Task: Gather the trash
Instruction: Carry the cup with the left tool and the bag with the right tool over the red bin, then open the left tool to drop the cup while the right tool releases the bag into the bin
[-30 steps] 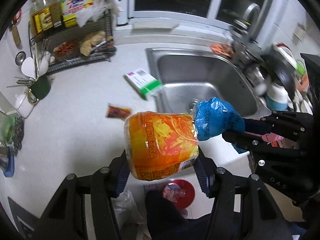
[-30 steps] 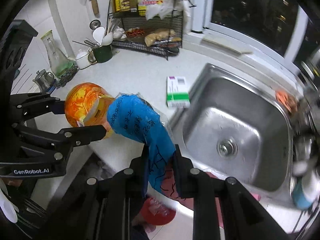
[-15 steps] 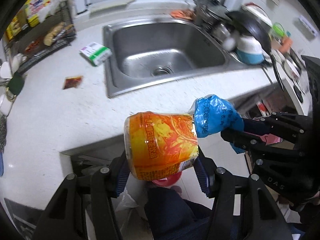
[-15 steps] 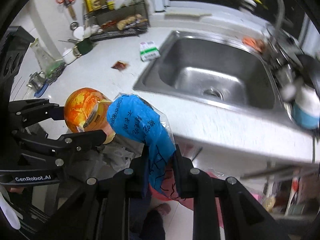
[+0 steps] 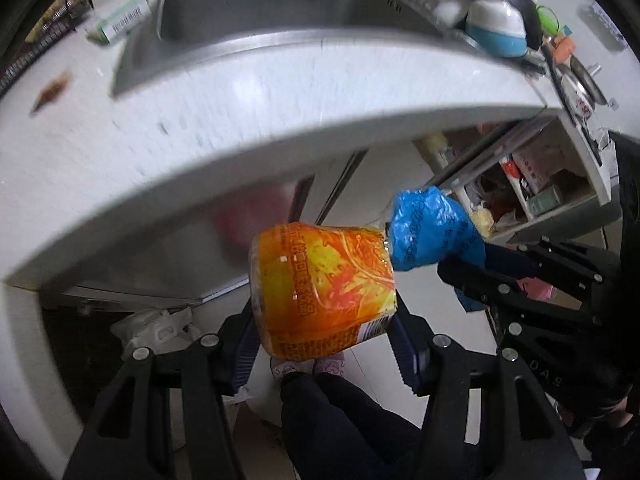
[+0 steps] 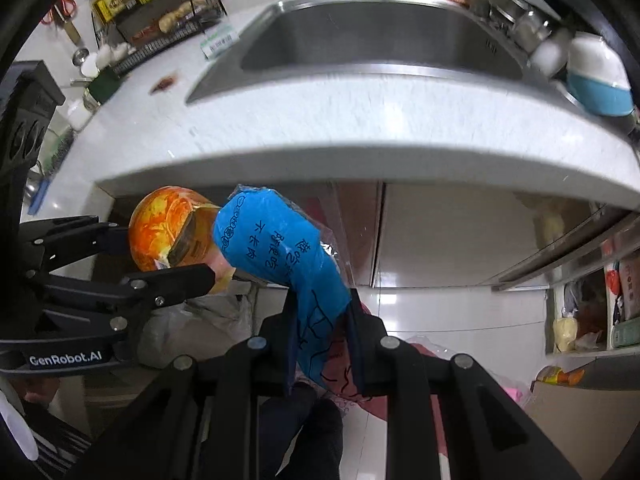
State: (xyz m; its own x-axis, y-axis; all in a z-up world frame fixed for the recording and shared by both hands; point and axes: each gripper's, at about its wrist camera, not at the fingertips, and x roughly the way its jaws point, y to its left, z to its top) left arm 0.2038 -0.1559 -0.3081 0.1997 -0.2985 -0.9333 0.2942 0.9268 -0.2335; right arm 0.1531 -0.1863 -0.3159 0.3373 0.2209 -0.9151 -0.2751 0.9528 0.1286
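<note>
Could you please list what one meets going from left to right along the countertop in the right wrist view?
Green mug → small red-brown wrapper → white-and-green box → steel sink → blue-and-white bowl.

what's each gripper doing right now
left gripper: shut on the orange cup
right gripper: shut on the blue wrapper

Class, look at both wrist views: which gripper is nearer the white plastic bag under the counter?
Left. The left gripper, holding the orange cup, hangs beside the white plastic bag; the right gripper is farther right.
</note>
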